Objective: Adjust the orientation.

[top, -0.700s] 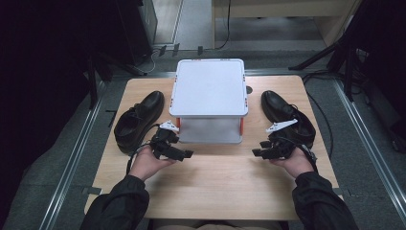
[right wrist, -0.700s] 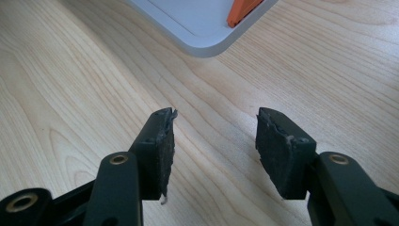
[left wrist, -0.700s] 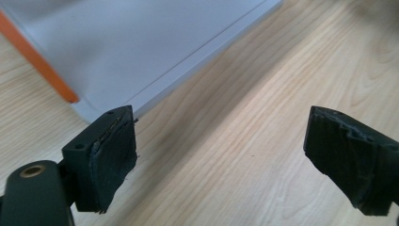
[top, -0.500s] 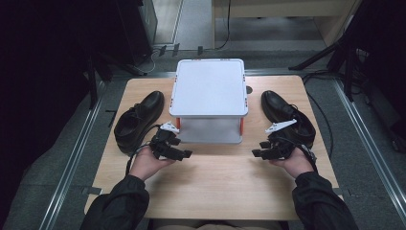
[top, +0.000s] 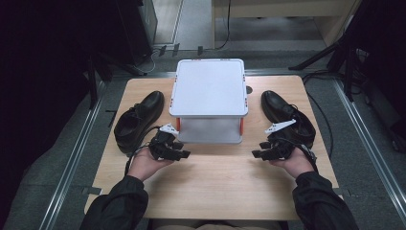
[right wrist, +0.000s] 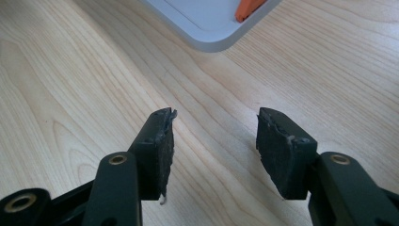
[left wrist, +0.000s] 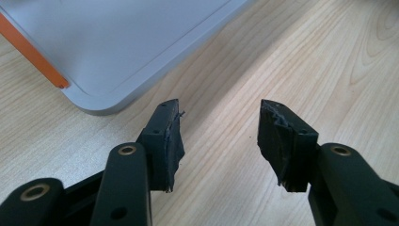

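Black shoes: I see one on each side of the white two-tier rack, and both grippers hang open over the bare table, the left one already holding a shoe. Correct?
Not quite. The left gripper holds nothing: the left gripper view shows bare table between its open jaws. The rest stands: shoes flank the rack, and the right gripper is open too.

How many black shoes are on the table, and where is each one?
2. One black shoe lies left of the white two-level rack, beyond the left gripper. The other black shoe lies right of the rack, partly behind the right gripper. The rack could hide more.
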`<state>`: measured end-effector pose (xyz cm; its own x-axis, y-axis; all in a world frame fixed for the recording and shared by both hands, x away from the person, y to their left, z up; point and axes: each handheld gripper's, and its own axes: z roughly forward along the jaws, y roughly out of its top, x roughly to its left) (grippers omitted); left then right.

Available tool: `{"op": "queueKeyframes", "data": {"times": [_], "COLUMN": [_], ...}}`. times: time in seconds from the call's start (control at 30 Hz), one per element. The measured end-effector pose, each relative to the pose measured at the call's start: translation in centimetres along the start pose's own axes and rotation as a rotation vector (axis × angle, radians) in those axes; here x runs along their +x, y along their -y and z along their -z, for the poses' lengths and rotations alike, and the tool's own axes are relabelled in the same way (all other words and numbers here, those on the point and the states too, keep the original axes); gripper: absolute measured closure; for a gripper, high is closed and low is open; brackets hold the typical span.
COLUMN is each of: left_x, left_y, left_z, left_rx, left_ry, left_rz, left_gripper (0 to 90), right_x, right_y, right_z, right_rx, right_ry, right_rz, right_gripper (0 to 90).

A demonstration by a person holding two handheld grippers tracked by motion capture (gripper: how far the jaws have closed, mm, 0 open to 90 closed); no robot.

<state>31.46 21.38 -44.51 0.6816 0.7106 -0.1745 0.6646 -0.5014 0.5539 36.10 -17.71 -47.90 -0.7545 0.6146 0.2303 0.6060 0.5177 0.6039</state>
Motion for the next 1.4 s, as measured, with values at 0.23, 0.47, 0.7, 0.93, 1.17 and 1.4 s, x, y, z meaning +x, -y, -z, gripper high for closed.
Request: {"op": "queueKeyframes", "data": {"times": [0.23,0.47,0.7,0.93,1.17,1.4], "left_x": [0.5,1.1,1.5,3.2,6.4,10.4], "left_y": [0.7,1.3,1.1,-1.1,-2.4,-1.9], "left_z": [0.5,1.4,3.3,8.0,11.5,12.3], "left_rx": [0.03,0.033,0.028,0.059,0.094,0.17], "left_ry": [-0.002,-0.005,0.0,-0.065,-0.159,-0.193], "left_rz": [0.062,0.11,0.121,0.108,0.15,0.234], "left_gripper": [50.6,52.1,55.4,58.0,58.8,66.0], "right_x": [0.1,0.4,0.8,0.8,0.9,0.8], "right_y": [-0.6,-1.4,-1.6,-1.5,-1.6,-1.6], "right_z": [-0.3,-0.8,-1.0,-0.9,-1.0,-0.9], "right_rx": [-0.002,-0.009,-0.005,-0.002,0.006,0.001], "right_ry": [-0.021,-0.04,-0.053,-0.05,-0.057,-0.052], "right_rz": [0.019,0.043,0.058,0.053,0.064,0.052], "right_gripper": [47.1,47.0,46.6,46.6,46.6,46.6]}}
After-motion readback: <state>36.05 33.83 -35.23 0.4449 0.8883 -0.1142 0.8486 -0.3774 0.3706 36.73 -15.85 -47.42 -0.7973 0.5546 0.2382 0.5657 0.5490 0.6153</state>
